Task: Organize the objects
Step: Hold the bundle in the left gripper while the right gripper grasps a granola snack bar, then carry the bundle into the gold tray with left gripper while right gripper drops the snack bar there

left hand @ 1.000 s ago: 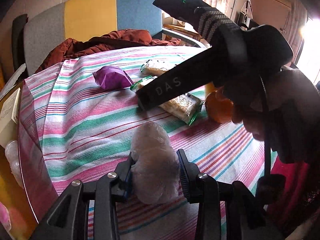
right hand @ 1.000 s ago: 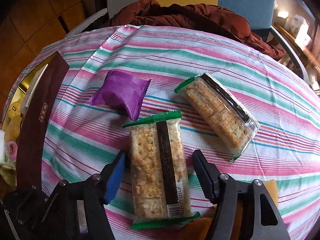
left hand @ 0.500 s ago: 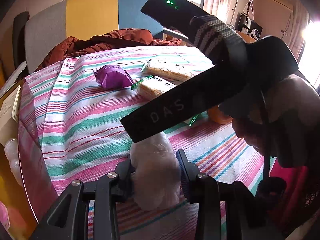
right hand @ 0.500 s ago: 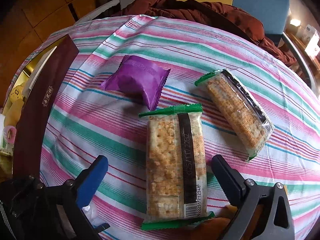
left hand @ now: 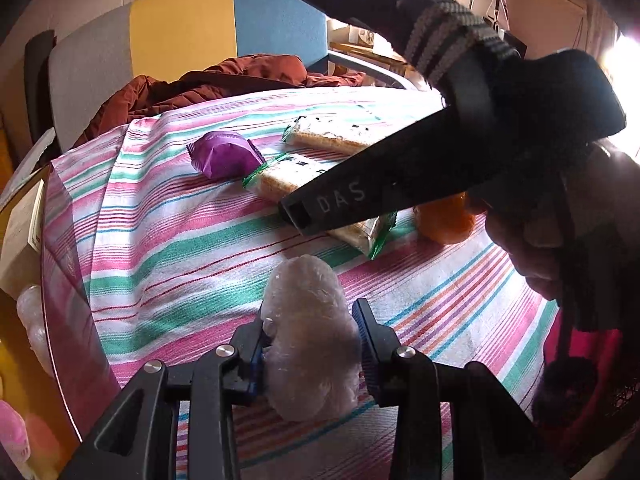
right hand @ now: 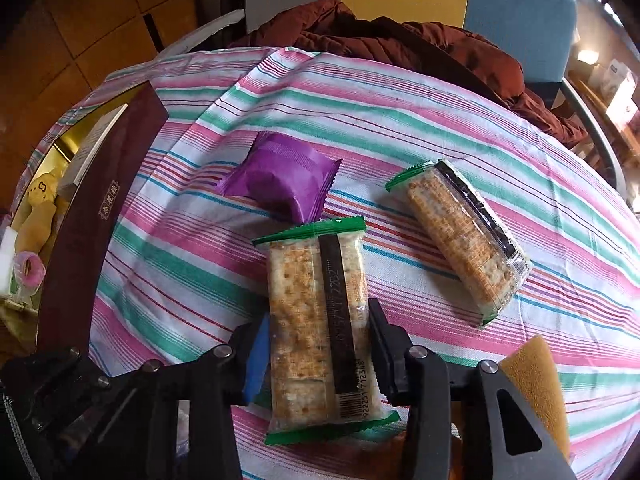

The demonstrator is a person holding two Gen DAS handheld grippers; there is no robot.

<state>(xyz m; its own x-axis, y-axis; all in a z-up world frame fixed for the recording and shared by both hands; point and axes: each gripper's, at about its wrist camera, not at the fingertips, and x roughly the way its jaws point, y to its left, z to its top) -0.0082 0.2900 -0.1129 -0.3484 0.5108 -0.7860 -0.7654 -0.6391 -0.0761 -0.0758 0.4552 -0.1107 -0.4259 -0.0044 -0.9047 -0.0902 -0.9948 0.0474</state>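
My right gripper (right hand: 318,344) has just closed its jaws on the near cracker pack (right hand: 318,332), pads pressing both long sides. Beyond lie a purple packet (right hand: 282,182) and a second cracker pack (right hand: 460,236) on the striped cloth (right hand: 400,120).

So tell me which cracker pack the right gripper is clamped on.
The upright cracker pack below the purple packet; the right gripper clamps it. The other pack lies free, angled.

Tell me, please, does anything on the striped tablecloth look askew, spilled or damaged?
Nothing is spilled or torn. The snacks lie at odd angles: the far cracker pack sits diagonal to the cracker pack in the right gripper, and the purple packet is tilted. The tablecloth is creased.
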